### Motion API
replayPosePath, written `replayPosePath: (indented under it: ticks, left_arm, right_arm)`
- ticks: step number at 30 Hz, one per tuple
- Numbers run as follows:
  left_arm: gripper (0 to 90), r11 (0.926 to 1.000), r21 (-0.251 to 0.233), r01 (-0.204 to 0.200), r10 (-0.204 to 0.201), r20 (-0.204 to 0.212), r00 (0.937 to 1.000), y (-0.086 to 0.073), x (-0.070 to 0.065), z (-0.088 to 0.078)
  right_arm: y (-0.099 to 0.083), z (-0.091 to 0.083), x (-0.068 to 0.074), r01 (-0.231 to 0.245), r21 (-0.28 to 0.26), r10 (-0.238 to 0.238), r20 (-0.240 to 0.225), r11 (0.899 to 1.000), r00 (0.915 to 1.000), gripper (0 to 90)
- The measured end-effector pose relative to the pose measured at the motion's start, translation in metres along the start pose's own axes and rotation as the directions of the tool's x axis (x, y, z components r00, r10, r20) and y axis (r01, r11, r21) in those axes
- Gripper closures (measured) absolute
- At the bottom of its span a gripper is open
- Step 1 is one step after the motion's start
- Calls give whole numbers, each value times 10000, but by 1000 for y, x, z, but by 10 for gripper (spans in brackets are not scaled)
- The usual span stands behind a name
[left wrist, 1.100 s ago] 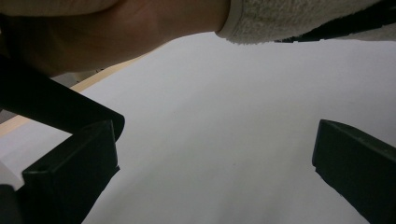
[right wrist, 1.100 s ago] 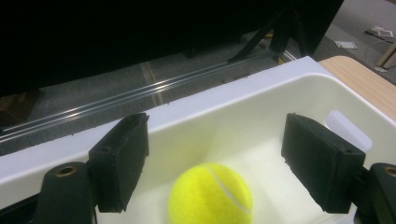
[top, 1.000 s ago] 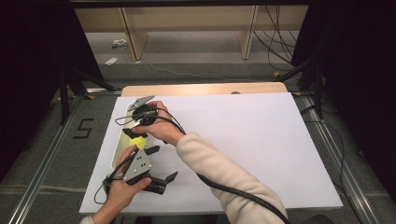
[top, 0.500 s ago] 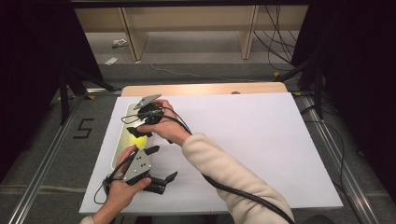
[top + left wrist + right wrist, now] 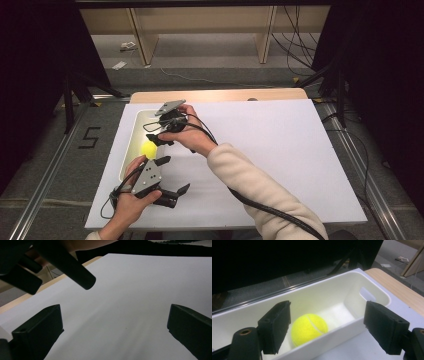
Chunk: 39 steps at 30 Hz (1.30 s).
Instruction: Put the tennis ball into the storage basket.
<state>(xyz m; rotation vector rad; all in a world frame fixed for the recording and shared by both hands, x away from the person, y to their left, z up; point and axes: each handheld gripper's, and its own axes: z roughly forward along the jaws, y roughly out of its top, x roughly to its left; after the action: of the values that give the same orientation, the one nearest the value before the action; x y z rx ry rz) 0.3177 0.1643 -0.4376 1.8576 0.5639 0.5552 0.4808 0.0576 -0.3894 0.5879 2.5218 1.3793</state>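
A: High view: what is observed?
B: A yellow tennis ball [image 5: 148,148] is seen inside the white bin [image 5: 131,131] at the surface's [image 5: 280,150] left edge. A "5" [image 5: 89,137] is marked on the floor.
A: Left gripper view?
B: The left tool [image 5: 115,327] is spread over bare surface.
A: Right gripper view?
B: The right tool [image 5: 327,325] is spread, nothing pinched; the ball lies beyond it. No writing on the ball can be read.

Tennis ball [image 5: 148,149] inside a bin [image 5: 131,131] at the left edge of the desk [image 5: 280,150], right tool [image 5: 161,140] above the bin's rim beside the ball, left tool [image 5: 172,192] on the desk, nearer the person, right of the bin's near end.
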Motion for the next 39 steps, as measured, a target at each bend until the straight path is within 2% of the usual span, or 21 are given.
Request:
replayPosePath:
  ticks: [18,29,39]
  left_arm:
    - [0,10000,-31,22,-22,-36,10000,0,0,-1]
    - [0,10000,-29,24,-24,-51,10000,0,0,-1]
    - [0,10000,-19,33,-33,-89,10000,0,1,-1]
  right_arm:
    - [-17,-35,-14,59,-24,-58,520,10000,9986,222]
    - [-33,-51,-23,-84,124,75,757,9999,9971,220]
    - [-48,-69,-33,-254,13,251,1066,9997,9940,219]
